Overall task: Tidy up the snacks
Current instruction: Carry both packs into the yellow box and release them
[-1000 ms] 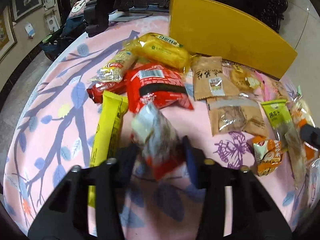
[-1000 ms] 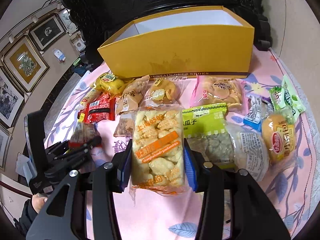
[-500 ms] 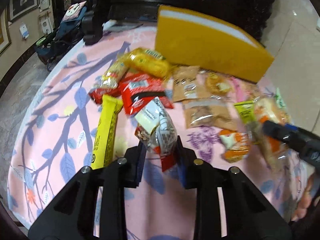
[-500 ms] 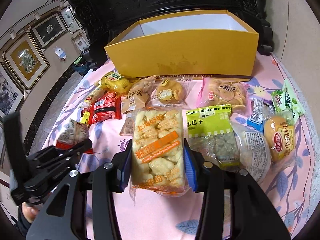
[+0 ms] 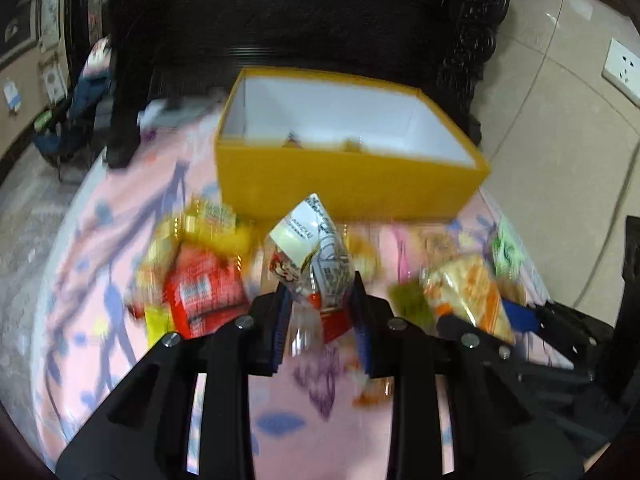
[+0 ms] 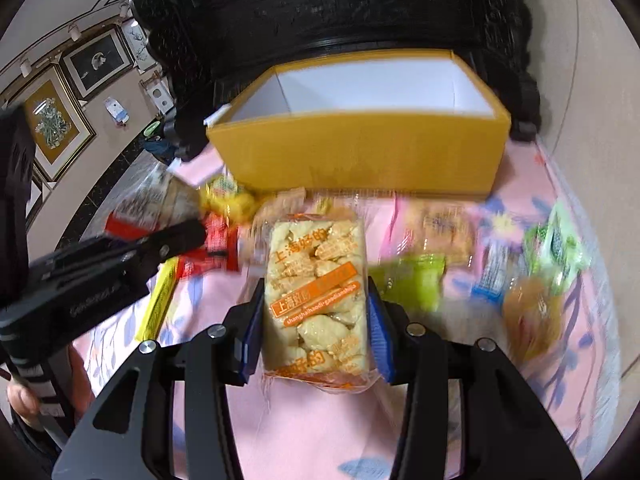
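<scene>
Motion blur smears most packets on your pink floral tablecloth (image 5: 100, 240); labels unreadable. Yellow box (image 6: 360, 152) sits open at the far edge, before dark carved furniture. Your right gripper (image 6: 316, 320) pinches the pastry pack (image 6: 316, 292); left gripper (image 5: 320, 312) pinches a small wrapped snack (image 5: 316, 256), lifted clear.

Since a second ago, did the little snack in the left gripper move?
Yes. The snack, pinched in the left gripper, has come up off the pink cloth toward the yellow box.

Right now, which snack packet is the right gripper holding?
The clear packet of pale puffed crackers with orange lettering, pinched in the right gripper; the others lie on the cloth.
</scene>
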